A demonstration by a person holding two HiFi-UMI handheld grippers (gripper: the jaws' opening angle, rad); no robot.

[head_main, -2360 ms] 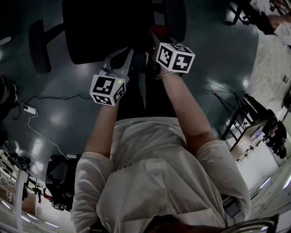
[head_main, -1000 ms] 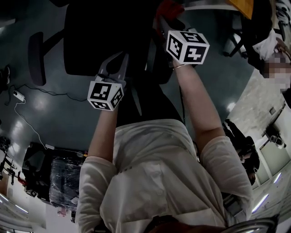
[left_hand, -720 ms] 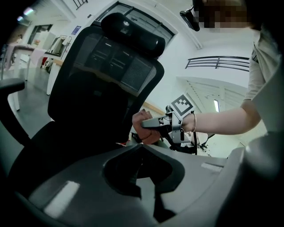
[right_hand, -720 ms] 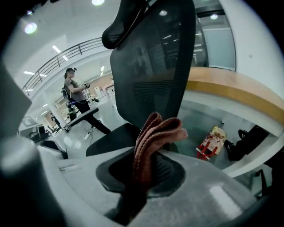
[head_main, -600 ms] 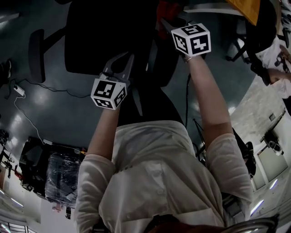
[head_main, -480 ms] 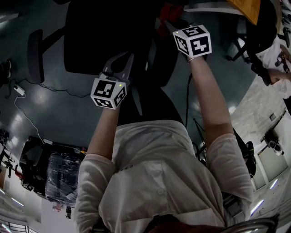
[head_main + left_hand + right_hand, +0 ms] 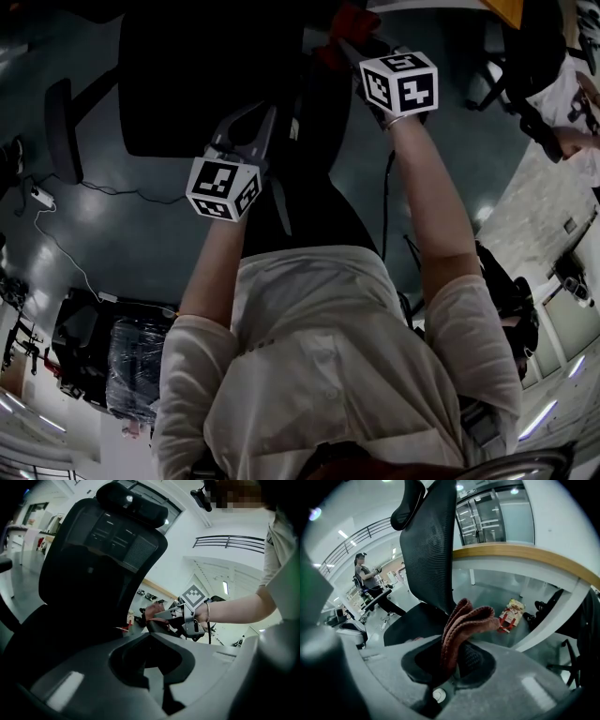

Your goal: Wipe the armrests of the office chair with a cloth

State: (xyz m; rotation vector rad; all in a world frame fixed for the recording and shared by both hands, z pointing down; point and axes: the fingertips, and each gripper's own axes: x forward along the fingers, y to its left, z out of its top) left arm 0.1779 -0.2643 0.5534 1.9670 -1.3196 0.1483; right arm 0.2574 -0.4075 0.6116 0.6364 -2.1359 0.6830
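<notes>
Right gripper (image 7: 446,679) is clamped on the folded cloth (image 7: 464,623), top centre in the head view, beside the chair (image 7: 206,75). Left gripper (image 7: 157,681), jaws together, holds nothing. Pressing may swivel the unsteadied chair, or drag the cloth loose.

The cloth (image 7: 461,627) is reddish-brown, the office chair (image 7: 96,569) black, the person's shirt (image 7: 319,375) white.

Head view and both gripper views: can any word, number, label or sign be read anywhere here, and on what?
No text can be read.
Left cube and right cube: black-and-white square patterns only, no letters or numbers.
Red packet on the floor: print too blurred to read.
</notes>
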